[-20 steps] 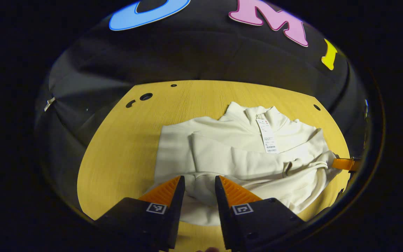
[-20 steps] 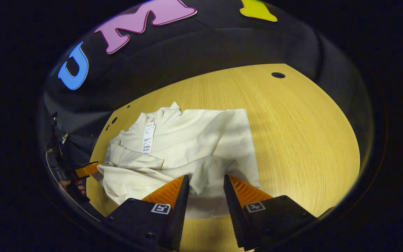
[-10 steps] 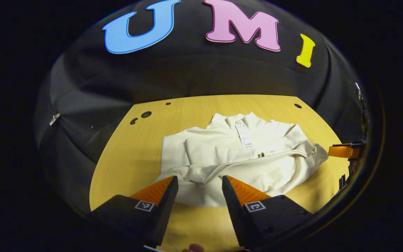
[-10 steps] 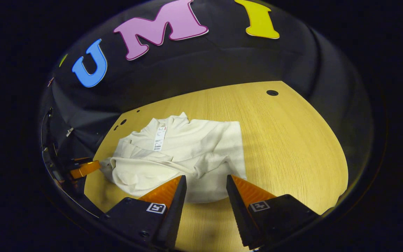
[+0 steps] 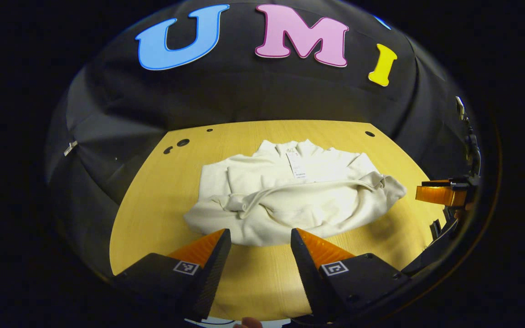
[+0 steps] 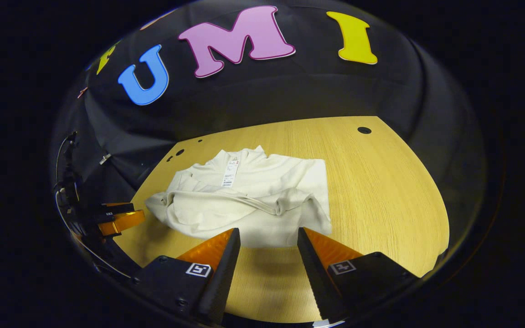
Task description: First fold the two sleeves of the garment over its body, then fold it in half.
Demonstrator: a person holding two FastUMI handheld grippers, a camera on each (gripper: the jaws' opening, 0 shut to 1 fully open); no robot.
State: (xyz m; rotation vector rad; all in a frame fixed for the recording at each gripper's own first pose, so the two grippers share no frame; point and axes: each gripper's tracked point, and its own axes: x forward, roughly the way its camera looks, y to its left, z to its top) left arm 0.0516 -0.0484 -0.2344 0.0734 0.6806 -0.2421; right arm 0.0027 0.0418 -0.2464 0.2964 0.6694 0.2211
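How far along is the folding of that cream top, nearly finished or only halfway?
Nearly finished, by the look of it. The cream long-sleeved garment lies on the yellow wooden table as a compact bundle: sleeves tucked across its body, lower part doubled up towards the collar and white paper tag. Nothing is in hand: the left gripper and right gripper are open, clear of the cloth. Left: perhaps smoothing the rumpled fold.

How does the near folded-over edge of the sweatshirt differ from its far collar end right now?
The near edge of the cream sweatshirt is a rounded, bulging fold, while the collar end lies flatter. A paper tag rests on the collar end; the near edge has none. The near edge lies just ahead of the open left tongs and right tongs; the collar end faces the booth wall. Both rest on the wooden table.
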